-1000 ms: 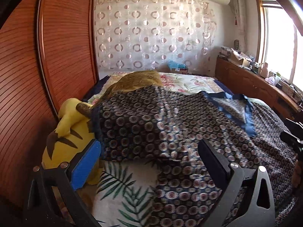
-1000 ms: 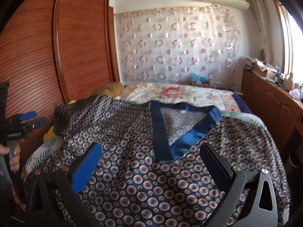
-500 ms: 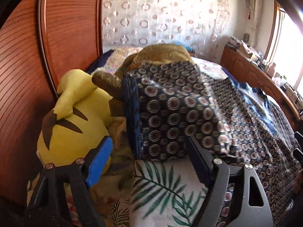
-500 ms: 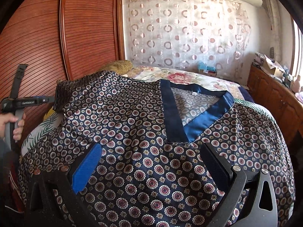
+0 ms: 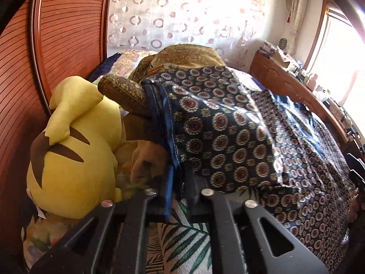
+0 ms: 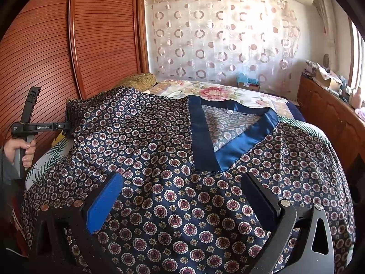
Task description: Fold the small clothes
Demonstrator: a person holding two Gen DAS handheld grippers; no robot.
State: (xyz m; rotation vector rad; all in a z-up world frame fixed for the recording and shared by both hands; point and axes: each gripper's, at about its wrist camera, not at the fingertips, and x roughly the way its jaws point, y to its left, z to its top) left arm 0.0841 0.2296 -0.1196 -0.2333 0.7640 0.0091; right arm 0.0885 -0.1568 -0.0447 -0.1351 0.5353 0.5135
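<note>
A: Left wrist view first. What has the left gripper got?

B: Its jaws are drawn narrow on the blue-trimmed cuff of the shirt's sleeve. The patterned shirt spreads away from the claw toward two o'clock, across the bed. The yellow plush toy sits at nine o'clock, touching the brown plush that the sleeve lies over.

A: And the sleeve's long axis?

B: From the pinched cuff up toward twelve, then bending right into the body. So a fold, I judge, would carry the cuff toward three o'clock.

A: Right wrist view?

B: The right gripper is wide, holding nothing, hovering over the shirt's chest just below the blue V-neck, which lies at twelve to one o'clock. The left gripper shows at nine o'clock, at the sleeve end, held by the left hand.

A: Which arm is nearer the sleeve?

B: The left, plainly; it grips it. The right looks placed to pin the body.
</note>
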